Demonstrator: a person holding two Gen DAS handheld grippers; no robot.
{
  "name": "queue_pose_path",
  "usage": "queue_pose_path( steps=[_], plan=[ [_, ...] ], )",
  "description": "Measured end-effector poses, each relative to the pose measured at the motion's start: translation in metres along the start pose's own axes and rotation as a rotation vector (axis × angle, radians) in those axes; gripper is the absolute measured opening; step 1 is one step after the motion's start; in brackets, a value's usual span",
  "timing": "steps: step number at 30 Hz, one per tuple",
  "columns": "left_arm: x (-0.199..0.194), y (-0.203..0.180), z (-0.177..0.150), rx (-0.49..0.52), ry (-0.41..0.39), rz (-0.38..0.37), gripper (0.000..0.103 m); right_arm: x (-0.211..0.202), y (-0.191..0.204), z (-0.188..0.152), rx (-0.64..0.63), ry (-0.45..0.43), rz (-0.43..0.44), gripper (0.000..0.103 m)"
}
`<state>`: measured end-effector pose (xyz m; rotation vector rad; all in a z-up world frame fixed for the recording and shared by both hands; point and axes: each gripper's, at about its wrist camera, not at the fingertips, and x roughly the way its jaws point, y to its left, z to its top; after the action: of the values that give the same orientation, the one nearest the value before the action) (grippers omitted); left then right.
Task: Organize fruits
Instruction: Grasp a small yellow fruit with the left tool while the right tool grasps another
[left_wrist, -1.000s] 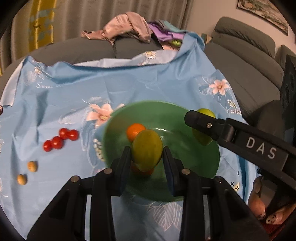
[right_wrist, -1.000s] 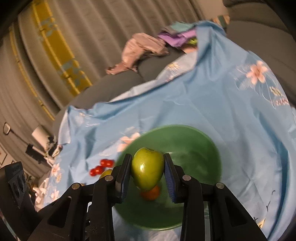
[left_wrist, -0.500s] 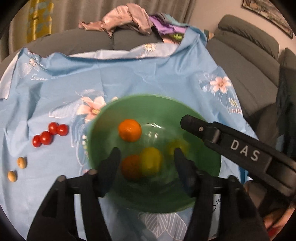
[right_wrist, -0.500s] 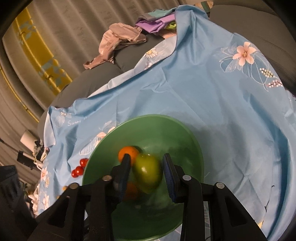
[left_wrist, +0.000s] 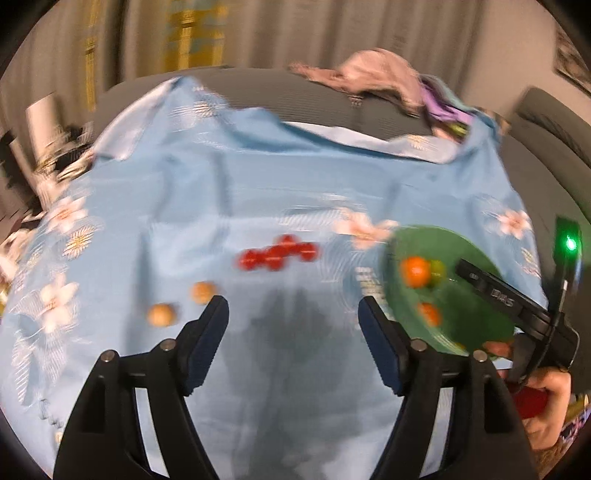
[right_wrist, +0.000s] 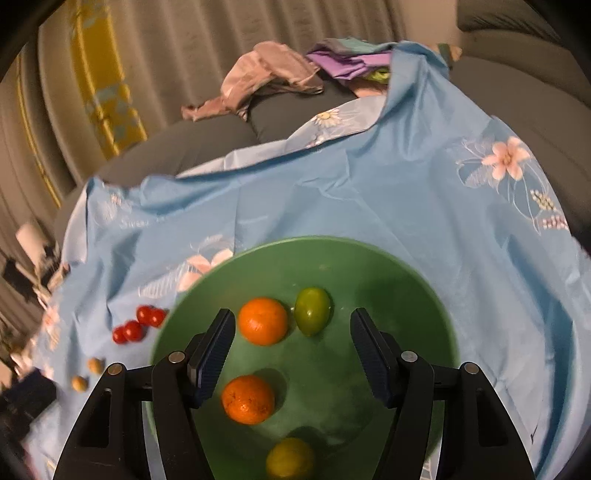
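Note:
A green bowl (right_wrist: 417, 295) sits on the blue flowered cloth (right_wrist: 369, 199). In it lie two oranges (right_wrist: 262, 320), a green fruit (right_wrist: 312, 310) and a yellow-green fruit (right_wrist: 290, 457). My right gripper (right_wrist: 291, 345) hangs over the bowl, its jaws opening with nothing gripped. In the blurred left wrist view the bowl (left_wrist: 469, 314) is at the right. My left gripper (left_wrist: 293, 328) is above bare cloth, jaws opening and empty. Red cherry tomatoes (left_wrist: 277, 254) and two small tan fruits (left_wrist: 202, 291) lie on the cloth ahead of it.
A person's hand (left_wrist: 546, 398) holds the right gripper's body (left_wrist: 517, 306) at the right edge of the left wrist view. Crumpled clothes (right_wrist: 269, 79) lie on the grey sofa (right_wrist: 207, 144) behind the cloth. Curtains hang at the back.
Both grippers let go of their green fruits into the bowl and their jaws spread. My left gripper swung left, away from the bowl, toward the tomatoes. The right one stayed over the bowl.

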<state>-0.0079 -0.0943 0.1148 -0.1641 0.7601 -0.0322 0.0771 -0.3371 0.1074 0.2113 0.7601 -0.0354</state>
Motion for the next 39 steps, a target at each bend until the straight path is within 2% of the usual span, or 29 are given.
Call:
queue_pose_path(
  steps=[5,9,11,16,19,21,24,25,26,29,32,33,35,39],
  plan=[
    [-0.006,0.065,-0.006,-0.153,-0.033,0.072,0.076,0.006,0.009,-0.004,-0.033,0.012,-0.046,0.065],
    [0.009,0.101,-0.010,-0.255,0.003,0.091,0.076,0.007,0.018,-0.007,-0.096,-0.002,-0.124,0.065],
    [0.015,0.112,-0.011,-0.292,0.013,0.089,0.076,0.008,0.020,-0.009,-0.114,0.023,-0.160,0.065],
    [0.032,0.120,-0.011,-0.305,0.066,0.066,0.074,-0.007,0.023,-0.014,-0.142,0.063,-0.160,0.065],
    [0.045,0.122,-0.011,-0.290,0.095,0.060,0.066,-0.017,0.031,-0.013,-0.167,0.046,-0.154,0.065],
    [0.055,0.121,-0.010,-0.285,0.122,0.040,0.056,-0.028,0.038,-0.011,-0.169,0.014,-0.116,0.065],
    [0.070,0.121,-0.009,-0.272,0.160,0.038,0.049,-0.041,0.049,-0.009,-0.146,-0.019,0.041,0.065],
    [0.073,0.120,-0.008,-0.266,0.167,0.042,0.049,-0.046,0.054,-0.009,-0.135,-0.022,0.130,0.065],
    [0.078,0.119,-0.008,-0.256,0.175,0.043,0.048,-0.047,0.058,-0.009,-0.130,-0.020,0.180,0.065],
    [0.091,0.119,-0.009,-0.239,0.206,0.029,0.048,-0.047,0.071,-0.012,-0.124,-0.012,0.288,0.065],
    [0.096,0.119,-0.008,-0.224,0.208,0.050,0.041,-0.041,0.085,-0.015,-0.139,0.002,0.326,0.065],
    [0.097,0.120,-0.008,-0.223,0.205,0.059,0.034,-0.039,0.089,-0.016,-0.146,0.010,0.330,0.065],
    [0.099,0.122,-0.009,-0.221,0.204,0.074,0.026,-0.032,0.100,-0.019,-0.157,0.036,0.342,0.065],
    [0.099,0.124,-0.010,-0.216,0.197,0.069,0.026,-0.018,0.123,-0.021,-0.177,0.099,0.358,0.065]
  ],
)
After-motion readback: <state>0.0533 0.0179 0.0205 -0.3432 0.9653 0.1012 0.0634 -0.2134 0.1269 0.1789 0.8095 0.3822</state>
